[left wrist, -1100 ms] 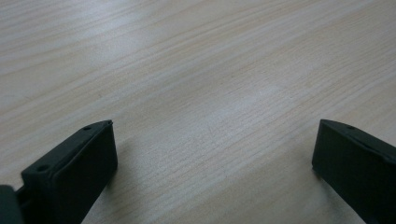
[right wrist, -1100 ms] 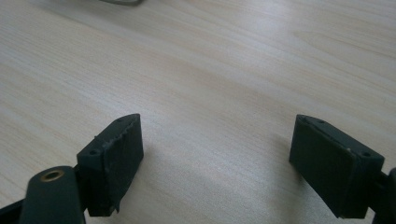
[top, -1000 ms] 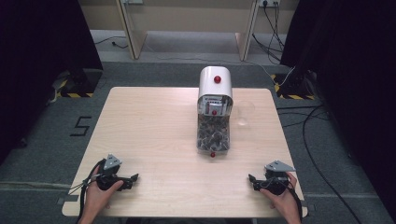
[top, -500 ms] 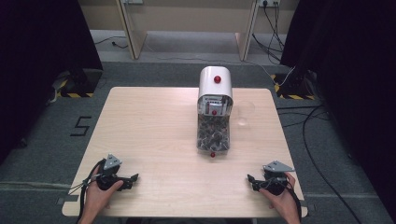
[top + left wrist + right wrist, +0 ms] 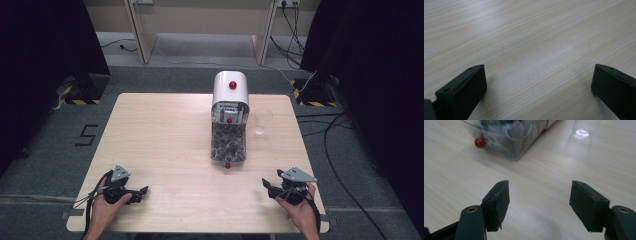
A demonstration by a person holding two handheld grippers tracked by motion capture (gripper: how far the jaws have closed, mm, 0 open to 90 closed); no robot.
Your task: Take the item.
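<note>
Clear plastic dispenser at frame centre looks rigid, probably slippery; grip its red knob. Right hand-held gripper, empty, has just been closing; left hand-held gripper gapes wide.

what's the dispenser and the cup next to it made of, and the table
Dispenser: its white domed top looks like glossy plastic; its clear bin is see-through, probably plastic, showing dark contents. Cup: clear, likely thin plastic, though glass can't be ruled out; the table shows through it. Table: pale wood-grain surface with a soft sheen, probably laminate.
</note>
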